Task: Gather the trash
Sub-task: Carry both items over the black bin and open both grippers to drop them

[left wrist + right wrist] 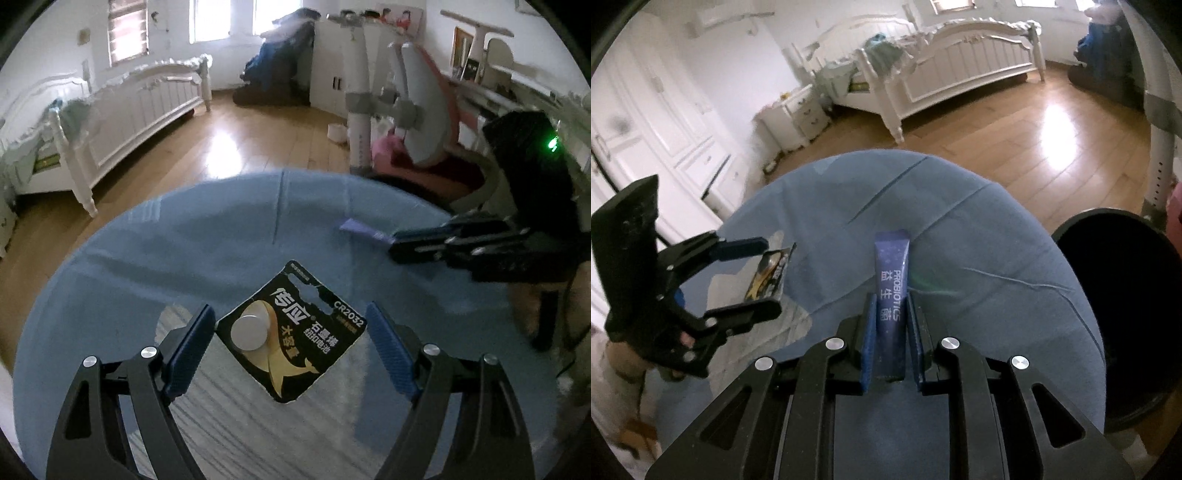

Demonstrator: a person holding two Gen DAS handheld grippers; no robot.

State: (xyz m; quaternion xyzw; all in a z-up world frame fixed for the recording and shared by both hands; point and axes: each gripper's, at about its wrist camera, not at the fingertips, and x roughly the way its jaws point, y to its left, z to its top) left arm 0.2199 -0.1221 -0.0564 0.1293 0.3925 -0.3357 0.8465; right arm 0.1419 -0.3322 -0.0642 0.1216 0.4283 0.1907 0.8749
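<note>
A black and gold CR2032 battery card (291, 334) lies on the round blue-covered table (221, 236), between the fingers of my open left gripper (291, 332); the fingers stand apart from its edges. In the right wrist view the same card (770, 273) sits between the left gripper's fingers (753, 273). My right gripper (891, 314) is shut on a purple probiotics sachet (891, 280), which sticks out forward over the table. In the left wrist view the right gripper (402, 243) holds the sachet (364, 229) at the right.
A black bin (1126, 314) stands on the floor just right of the table. A white bed (129, 110) and wooden floor (240, 136) lie beyond. A desk chair (417, 103) and desk stand at the far right.
</note>
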